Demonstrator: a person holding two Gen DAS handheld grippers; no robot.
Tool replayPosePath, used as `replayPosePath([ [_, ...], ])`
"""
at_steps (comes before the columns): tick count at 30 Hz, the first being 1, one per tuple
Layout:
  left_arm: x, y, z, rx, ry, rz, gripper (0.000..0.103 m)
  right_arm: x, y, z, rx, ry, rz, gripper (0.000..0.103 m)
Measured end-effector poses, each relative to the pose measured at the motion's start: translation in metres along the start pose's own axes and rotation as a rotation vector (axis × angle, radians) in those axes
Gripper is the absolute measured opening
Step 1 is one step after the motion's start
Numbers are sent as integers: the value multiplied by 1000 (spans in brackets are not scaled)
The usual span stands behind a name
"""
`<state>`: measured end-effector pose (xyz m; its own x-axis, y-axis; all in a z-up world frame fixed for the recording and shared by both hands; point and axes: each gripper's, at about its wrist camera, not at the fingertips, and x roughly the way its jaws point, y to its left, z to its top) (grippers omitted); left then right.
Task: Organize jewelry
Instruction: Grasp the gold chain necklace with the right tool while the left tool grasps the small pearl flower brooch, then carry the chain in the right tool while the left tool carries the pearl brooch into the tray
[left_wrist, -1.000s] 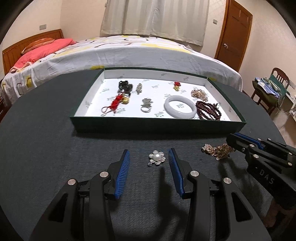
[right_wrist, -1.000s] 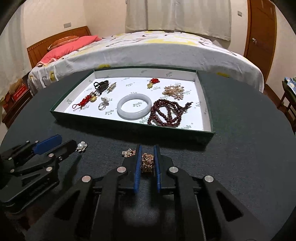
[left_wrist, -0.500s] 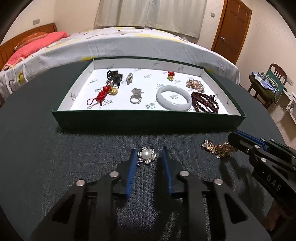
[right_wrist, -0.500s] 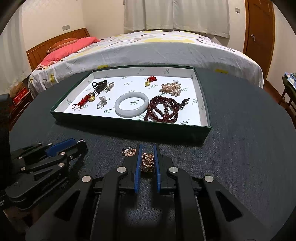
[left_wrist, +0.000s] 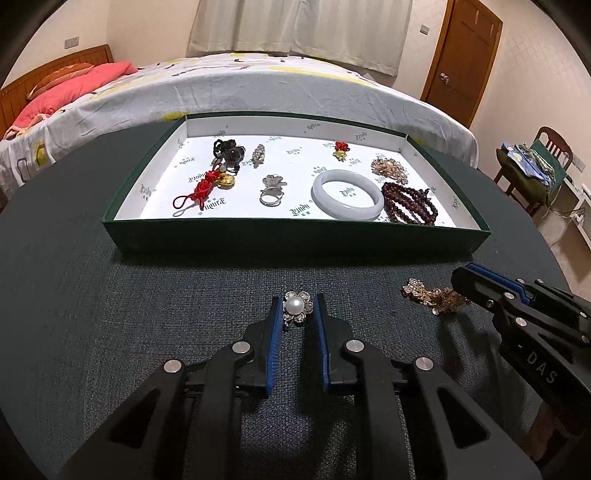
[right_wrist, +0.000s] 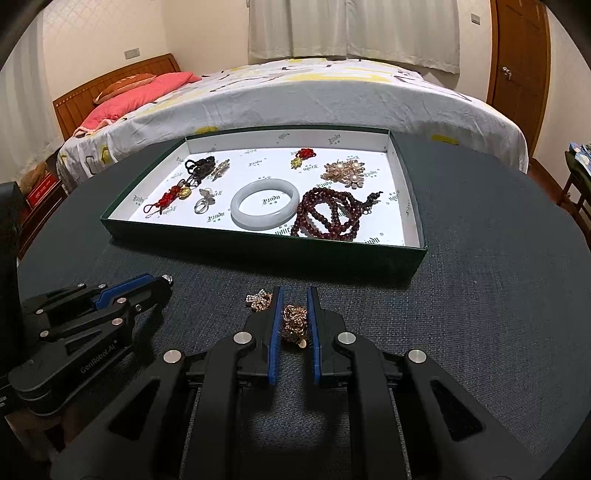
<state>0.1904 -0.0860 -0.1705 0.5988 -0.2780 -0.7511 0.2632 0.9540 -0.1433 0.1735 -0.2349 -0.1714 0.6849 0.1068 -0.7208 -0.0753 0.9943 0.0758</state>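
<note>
Where "DAS" marks the right tongs (left_wrist: 460, 282), "GenRobot.AI" marks the left tongs (right_wrist: 168, 284).

Low over the desk (left_wrist: 110, 314), both lenses riding just behind their own tongs, facing forward to the green tray (left_wrist: 295, 236) and the bed (left_wrist: 258, 85) beyond. Left view set left of the right tongs (left_wrist: 461, 280); right view catching the left tongs (right_wrist: 162, 286) at its left. Shared: tray, bed, desk.
</note>
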Motion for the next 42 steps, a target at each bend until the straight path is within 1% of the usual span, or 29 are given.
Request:
replayPosePath([
  [12,-2,-2,0,9,-5,9,15,0,0,0,0,0,1,13],
  [21,-8,-3,3,23,-32,24,15,-1,0,1,-1,-7,1,13],
  [26,-14,-3,5,27,-49,24,15,-7,0,4,-1,-29,4,13],
  [32,-23,0,9,18,-73,22,15,-20,3,10,-1,-75,9,13],
  [42,-53,-1,21,19,-157,14,15,-46,9,21,-5,-149,21,13],
])
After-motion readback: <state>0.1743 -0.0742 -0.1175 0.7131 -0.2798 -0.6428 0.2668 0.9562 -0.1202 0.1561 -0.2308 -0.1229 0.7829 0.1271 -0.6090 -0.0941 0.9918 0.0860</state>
